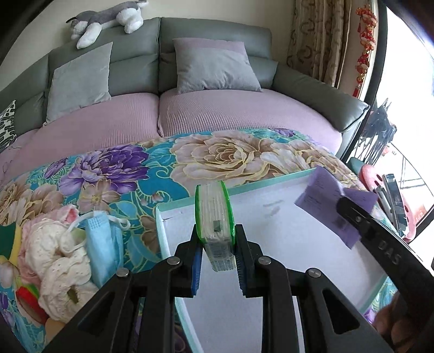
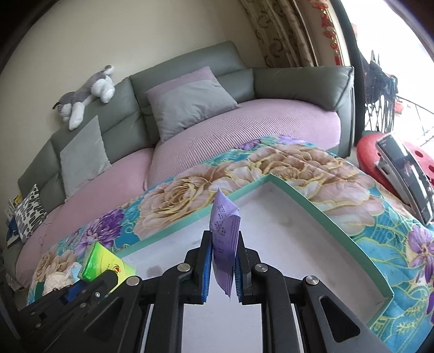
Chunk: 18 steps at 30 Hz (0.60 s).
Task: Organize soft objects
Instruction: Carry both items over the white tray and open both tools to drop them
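Note:
My left gripper (image 1: 218, 237) is shut on a green tissue pack (image 1: 215, 214), held upright above the near left part of a shallow white box with a teal rim (image 1: 160, 225). My right gripper (image 2: 223, 258) is shut on a purple tissue pack (image 2: 225, 241), held above the same box (image 2: 312, 201). The purple pack (image 1: 329, 201) and the right gripper's arm show at the right of the left wrist view. The green pack (image 2: 104, 264) and the left gripper show at the lower left of the right wrist view.
On the floral cloth (image 1: 122, 173), left of the box, lie a blue face mask (image 1: 101, 244), cream lace fabric (image 1: 57, 258) and a red tape roll (image 1: 27, 298). Behind is a sofa (image 1: 217, 108) with cushions and a plush dog (image 1: 108, 19). A red stool (image 2: 379, 154) stands at right.

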Tool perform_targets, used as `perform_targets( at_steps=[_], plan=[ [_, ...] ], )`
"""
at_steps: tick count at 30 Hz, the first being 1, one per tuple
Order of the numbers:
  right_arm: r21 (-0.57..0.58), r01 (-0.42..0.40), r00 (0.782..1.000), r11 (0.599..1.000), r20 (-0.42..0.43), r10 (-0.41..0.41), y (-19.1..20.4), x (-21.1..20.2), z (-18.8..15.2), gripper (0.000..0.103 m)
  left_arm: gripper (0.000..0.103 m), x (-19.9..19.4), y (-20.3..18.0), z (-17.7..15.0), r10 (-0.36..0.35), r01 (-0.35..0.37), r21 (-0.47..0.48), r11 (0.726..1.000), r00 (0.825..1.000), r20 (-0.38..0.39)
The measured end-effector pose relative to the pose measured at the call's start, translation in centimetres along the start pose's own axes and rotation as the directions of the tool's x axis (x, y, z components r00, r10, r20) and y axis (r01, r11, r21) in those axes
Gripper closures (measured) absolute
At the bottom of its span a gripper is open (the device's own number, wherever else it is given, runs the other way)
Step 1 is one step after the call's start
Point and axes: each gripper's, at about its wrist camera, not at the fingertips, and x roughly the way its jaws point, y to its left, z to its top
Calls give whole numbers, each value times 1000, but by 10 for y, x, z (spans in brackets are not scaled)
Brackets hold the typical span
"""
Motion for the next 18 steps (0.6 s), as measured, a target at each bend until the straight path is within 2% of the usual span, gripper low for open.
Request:
perform_targets(
  at_steps=[9, 18],
  plan=[
    [-8, 20, 999, 1000, -27, -20, -2, 4, 0, 87, 79, 23, -2, 0, 25, -25, -10, 1000, 999, -42],
    [-22, 18, 998, 1000, -58, -19, 1, 9, -1, 85, 79, 26, -1, 1, 34, -35, -14, 999, 998, -56]
  ],
)
